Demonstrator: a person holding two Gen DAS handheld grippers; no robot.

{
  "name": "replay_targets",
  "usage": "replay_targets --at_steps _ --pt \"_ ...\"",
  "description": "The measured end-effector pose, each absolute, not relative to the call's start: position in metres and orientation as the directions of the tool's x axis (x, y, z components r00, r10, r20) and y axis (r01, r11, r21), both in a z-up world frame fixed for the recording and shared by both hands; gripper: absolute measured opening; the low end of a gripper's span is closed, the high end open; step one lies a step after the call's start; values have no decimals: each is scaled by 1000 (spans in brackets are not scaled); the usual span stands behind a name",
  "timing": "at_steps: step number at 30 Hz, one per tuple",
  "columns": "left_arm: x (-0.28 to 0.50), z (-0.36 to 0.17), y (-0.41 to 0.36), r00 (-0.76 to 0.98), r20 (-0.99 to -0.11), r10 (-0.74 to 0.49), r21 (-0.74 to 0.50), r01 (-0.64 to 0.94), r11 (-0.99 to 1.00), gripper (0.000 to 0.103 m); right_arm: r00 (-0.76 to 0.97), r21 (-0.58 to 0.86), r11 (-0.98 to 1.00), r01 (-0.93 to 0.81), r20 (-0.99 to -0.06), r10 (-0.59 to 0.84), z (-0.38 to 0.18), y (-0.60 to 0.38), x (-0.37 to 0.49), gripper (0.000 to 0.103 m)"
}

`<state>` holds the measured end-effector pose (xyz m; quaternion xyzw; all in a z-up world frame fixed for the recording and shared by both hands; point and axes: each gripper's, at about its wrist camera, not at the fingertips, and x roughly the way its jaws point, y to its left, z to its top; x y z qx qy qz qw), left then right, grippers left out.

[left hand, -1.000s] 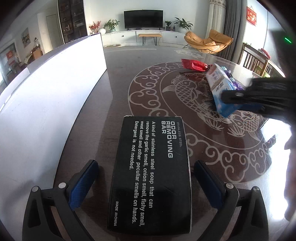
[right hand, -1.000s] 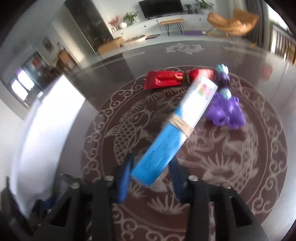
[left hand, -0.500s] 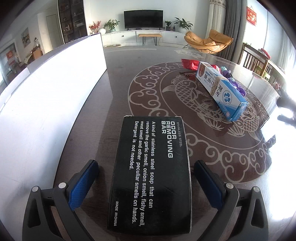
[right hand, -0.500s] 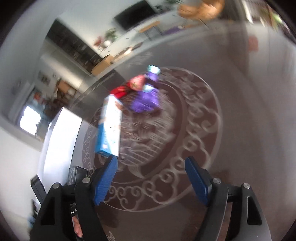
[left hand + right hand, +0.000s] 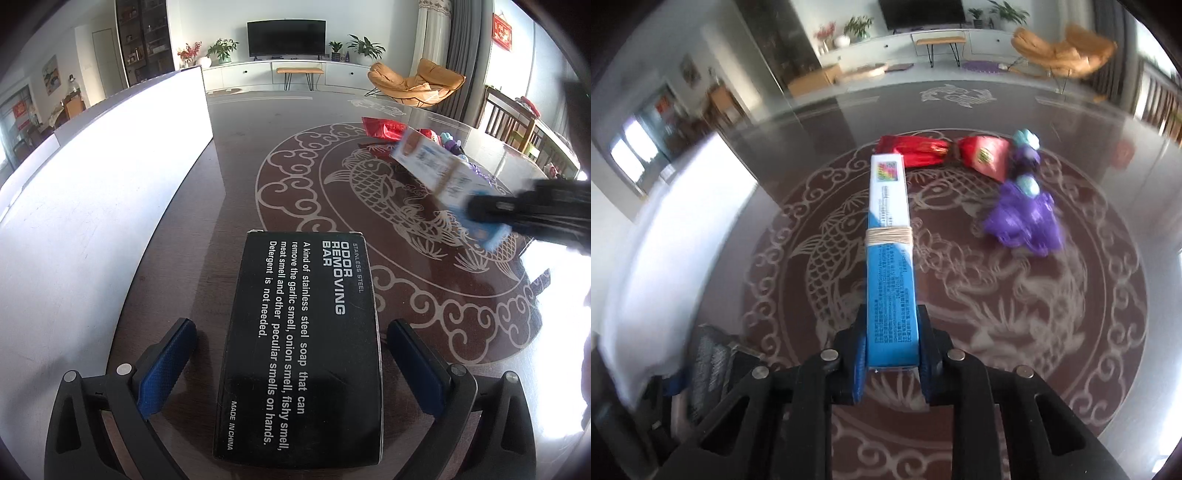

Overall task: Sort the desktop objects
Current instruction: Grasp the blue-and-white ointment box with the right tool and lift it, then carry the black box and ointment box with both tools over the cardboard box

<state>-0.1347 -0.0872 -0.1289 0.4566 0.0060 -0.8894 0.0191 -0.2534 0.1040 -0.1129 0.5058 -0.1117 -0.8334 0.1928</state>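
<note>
Between the right gripper's (image 5: pixel 892 363) blue pads sits the near end of a long blue-and-white box (image 5: pixel 891 258), clamped tight, jaws pressed on both its sides; the box runs straight ahead from the jaws with a rubber band (image 5: pixel 889 235) wound round its middle. Beyond its far tip lie two red packets (image 5: pixel 916 151), and ahead to the right of the jaws a purple bundle (image 5: pixel 1021 218), all on the patterned table (image 5: pixel 1071 314). Over on the other side, the left gripper (image 5: pixel 291 363) stands wide apart, its pads clear of a black box (image 5: pixel 301 350) lying flat between them, lettered ODOR REMOVING BAR. Left of those jaws runs a white panel (image 5: pixel 92 192); ahead to their right the held box shows blurred and tilted
</note>
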Motion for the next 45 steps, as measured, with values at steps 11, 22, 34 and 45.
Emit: replay_targets --at_steps 11,22,34,45 --pt "-135 -128 -88 -575 -818 -15 1 24 -1000 103 -408 390 -915 105 -822 -398 -102 210 -206 76" --pt "-124 -110 -98 -574 -817 59 -3 -99 -995 57 -389 36 -949 314 -907 -163 -107 130 -240 44" --pt "-41 2 -140 -726 -654 212 -253 -54 -966 57 -403 161 -872 463 -838 -369 5 71 -181 44" --pt "5 25 -319 -692 -717 -83 -163 283 -945 57 -270 344 -641 686 -698 -664 54 -174 -157 44"
